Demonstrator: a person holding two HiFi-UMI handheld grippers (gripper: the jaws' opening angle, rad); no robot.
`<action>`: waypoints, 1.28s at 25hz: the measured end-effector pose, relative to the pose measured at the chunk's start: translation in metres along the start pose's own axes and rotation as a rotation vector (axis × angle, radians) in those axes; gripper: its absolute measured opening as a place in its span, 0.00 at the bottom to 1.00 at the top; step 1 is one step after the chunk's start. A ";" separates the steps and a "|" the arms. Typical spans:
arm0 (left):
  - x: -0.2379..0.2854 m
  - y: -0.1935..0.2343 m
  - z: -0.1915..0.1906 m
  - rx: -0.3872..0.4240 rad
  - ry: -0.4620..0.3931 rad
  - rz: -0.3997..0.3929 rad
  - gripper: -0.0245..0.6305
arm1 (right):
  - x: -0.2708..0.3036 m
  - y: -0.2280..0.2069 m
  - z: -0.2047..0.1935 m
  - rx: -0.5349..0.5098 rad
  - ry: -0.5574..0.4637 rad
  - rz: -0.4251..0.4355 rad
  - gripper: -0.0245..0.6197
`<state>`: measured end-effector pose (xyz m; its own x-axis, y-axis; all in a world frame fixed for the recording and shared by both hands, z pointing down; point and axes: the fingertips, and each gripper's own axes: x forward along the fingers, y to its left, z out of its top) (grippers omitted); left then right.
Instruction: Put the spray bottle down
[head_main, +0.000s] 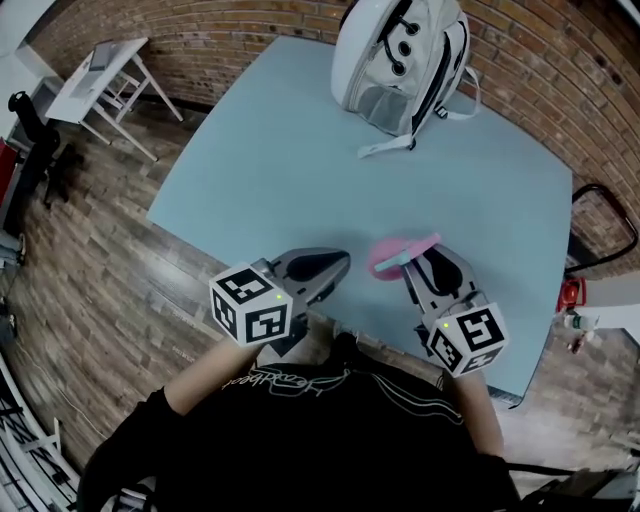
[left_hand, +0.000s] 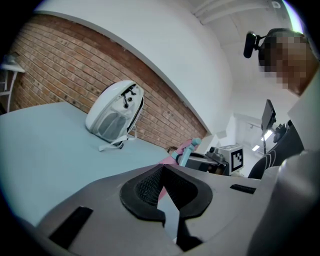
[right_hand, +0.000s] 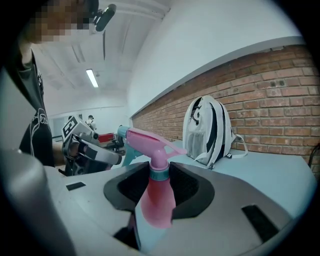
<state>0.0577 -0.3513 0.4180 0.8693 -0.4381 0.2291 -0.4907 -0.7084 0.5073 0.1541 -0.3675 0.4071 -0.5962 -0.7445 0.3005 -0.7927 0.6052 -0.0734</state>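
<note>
Spray bottle (right_hand: 156, 197) is sitting upright in the right gripper (head_main: 432, 272), whose jaws are spread wide and clamping its pink body, above the table (head_main: 260, 170) near its front edge. Left gripper (head_main: 320, 268) is idling just beside it, jaws together, gripping nothing. Risk, as I'm reading it: releasing before the base is seated, or this close to the edge, is likely tipping it over or off.

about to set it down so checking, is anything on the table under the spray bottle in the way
Nothing visible does. The spray bottle sits in the right gripper over bare table; the backpack is at the far edge.
</note>
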 end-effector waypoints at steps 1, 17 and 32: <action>0.001 0.003 -0.001 -0.004 0.005 0.004 0.05 | 0.004 -0.002 -0.001 -0.007 0.002 -0.001 0.21; 0.016 0.043 -0.015 -0.069 0.030 0.037 0.05 | 0.061 -0.039 -0.041 -0.046 0.065 -0.042 0.21; 0.013 0.051 -0.022 -0.083 0.039 0.031 0.05 | 0.073 -0.034 -0.047 -0.104 0.067 -0.049 0.21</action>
<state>0.0453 -0.3812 0.4656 0.8562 -0.4360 0.2771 -0.5121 -0.6458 0.5662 0.1434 -0.4288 0.4762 -0.5441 -0.7556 0.3647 -0.8014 0.5968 0.0409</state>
